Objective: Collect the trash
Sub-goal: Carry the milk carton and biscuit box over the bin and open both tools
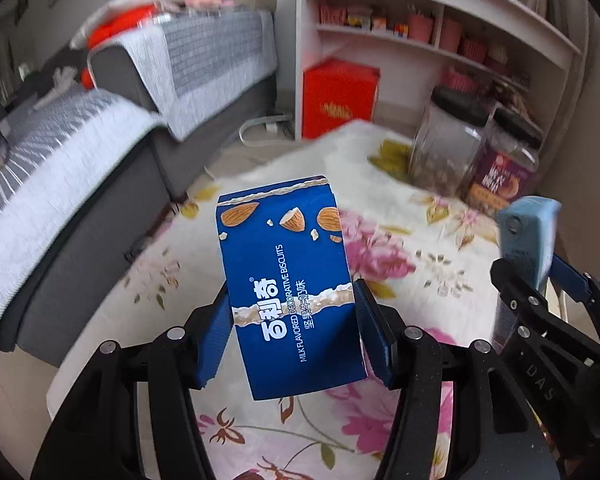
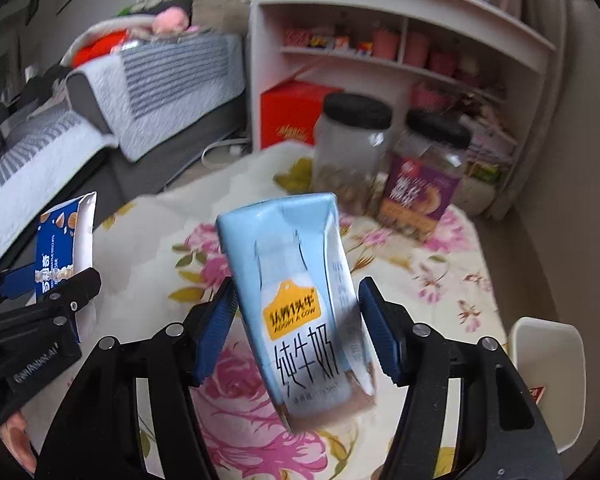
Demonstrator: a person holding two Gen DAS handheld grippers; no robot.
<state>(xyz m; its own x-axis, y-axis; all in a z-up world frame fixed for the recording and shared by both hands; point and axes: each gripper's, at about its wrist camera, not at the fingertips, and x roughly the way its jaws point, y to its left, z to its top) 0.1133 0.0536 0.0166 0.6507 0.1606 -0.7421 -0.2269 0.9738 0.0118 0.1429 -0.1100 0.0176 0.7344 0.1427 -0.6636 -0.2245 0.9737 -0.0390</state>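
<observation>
My left gripper (image 1: 290,320) is shut on a blue biscuit box (image 1: 288,280) with almond pictures, held upright above the flowered tablecloth (image 1: 400,240). My right gripper (image 2: 294,320) is shut on a light blue milk carton (image 2: 296,292), tilted slightly, also held above the table. The milk carton (image 1: 528,228) and right gripper show at the right edge of the left wrist view. The biscuit box (image 2: 66,240) and left gripper show at the left edge of the right wrist view.
Two black-lidded jars stand at the table's far side: a clear one (image 2: 350,156) and a purple-labelled one (image 2: 426,176). A white shelf unit (image 2: 380,40) with a red box (image 2: 292,112) stands behind. A grey sofa (image 1: 100,160) lies left. A white chair (image 2: 548,380) is at right.
</observation>
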